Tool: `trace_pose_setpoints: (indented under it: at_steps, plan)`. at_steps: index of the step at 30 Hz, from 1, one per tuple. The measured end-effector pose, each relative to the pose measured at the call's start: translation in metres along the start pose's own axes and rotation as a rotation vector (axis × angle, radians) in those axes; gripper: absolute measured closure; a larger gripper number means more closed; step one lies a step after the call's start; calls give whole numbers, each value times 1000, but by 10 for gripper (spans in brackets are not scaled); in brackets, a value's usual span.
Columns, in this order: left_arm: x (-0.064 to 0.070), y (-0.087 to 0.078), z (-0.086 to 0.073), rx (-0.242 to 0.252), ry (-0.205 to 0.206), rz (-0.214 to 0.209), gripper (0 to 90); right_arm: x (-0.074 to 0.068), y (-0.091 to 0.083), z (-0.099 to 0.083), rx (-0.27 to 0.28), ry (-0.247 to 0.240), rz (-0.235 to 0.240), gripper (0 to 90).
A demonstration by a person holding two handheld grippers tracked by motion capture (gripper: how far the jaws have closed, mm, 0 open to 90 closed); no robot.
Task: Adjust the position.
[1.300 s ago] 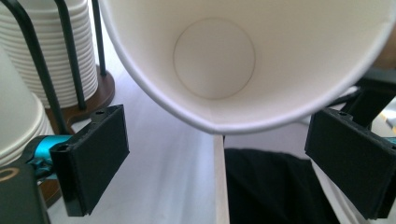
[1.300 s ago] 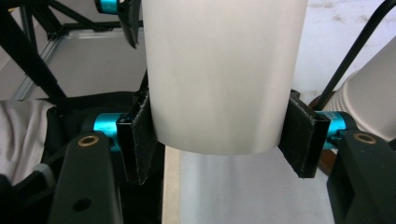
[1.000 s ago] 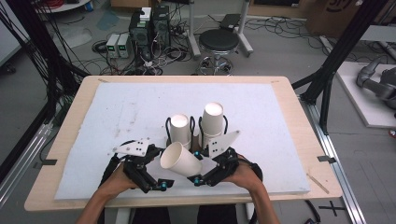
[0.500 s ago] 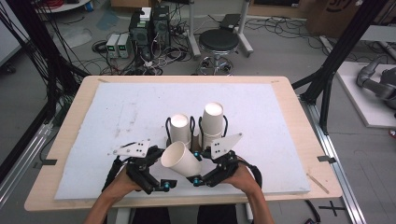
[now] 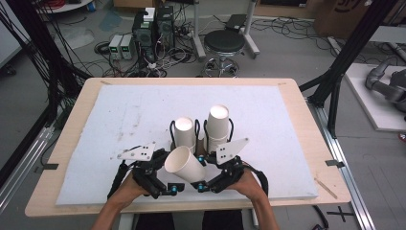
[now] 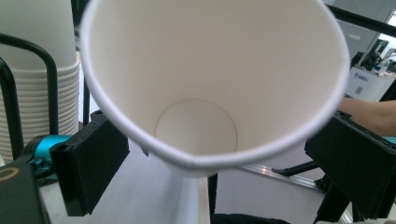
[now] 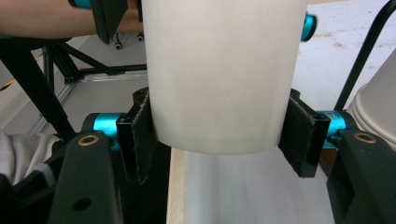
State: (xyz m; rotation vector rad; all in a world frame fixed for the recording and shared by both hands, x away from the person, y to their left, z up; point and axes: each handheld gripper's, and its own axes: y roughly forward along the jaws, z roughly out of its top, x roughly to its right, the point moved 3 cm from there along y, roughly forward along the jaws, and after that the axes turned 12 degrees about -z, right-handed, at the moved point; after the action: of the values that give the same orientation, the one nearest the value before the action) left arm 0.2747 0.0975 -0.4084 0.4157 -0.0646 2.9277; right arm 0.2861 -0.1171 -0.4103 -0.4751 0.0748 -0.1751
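A single white paper cup (image 5: 186, 165) is held tipped on its side above the near edge of the white foam-covered table (image 5: 119, 115), caught between both tools. The right gripper (image 7: 219, 140) is clamped on the cup's base end, its padded jaws pressing either side of the wall. The left gripper (image 6: 205, 163) sits at the rim, which looks slightly creased at the bottom; its jaws flank the mouth, though I cannot tell whether they actually pinch it. Looking down the cup from the left gripper view, it is empty, just a bare white bottom.

Just behind stand two stacks of white paper cups in black wire holders, the shorter stack (image 5: 184, 132) on the left and the taller stack (image 5: 218, 125) on the right, both near the table's middle, mouths up.

This looks like the handover or separating step, one cup freshly in hand. Next, I'd guess, one gripper must let go so the other can turn the cup upright and set it down or onto a stack without crushing the thin wall.
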Motion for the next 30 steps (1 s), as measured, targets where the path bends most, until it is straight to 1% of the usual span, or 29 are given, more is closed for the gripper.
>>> trace_pose_setpoints:
  at_steps: [4,5,7,9,13,16,17,18,20,24,30]
  plan:
    - [-1,-1,4,24,6,-3,63,-1,1,-2,5,-1,4,367]
    - [-1,-1,5,29,9,-5,83,-1,2,-2,5,6,3,367]
    - [-1,-1,6,34,9,-5,94,-1,1,-3,15,4,9,367]
    - [-1,-1,7,33,6,-10,93,-1,1,-3,28,7,13,367]
    - [-2,0,8,42,3,-9,93,-1,1,-4,33,8,11,367]
    - [-3,2,8,40,2,-9,93,-1,1,-3,40,6,14,367]
    - [-3,3,9,47,2,-13,93,-2,1,-3,39,12,18,367]
    - [-3,4,9,48,2,-16,93,-2,2,-3,43,5,22,368]
    - [-3,5,10,35,8,-15,93,-2,2,-3,42,5,25,367]
    - [-3,5,11,37,8,-17,97,-2,2,-3,54,10,26,368]
    - [-2,4,11,45,20,-34,181,-3,3,-4,51,5,32,367]
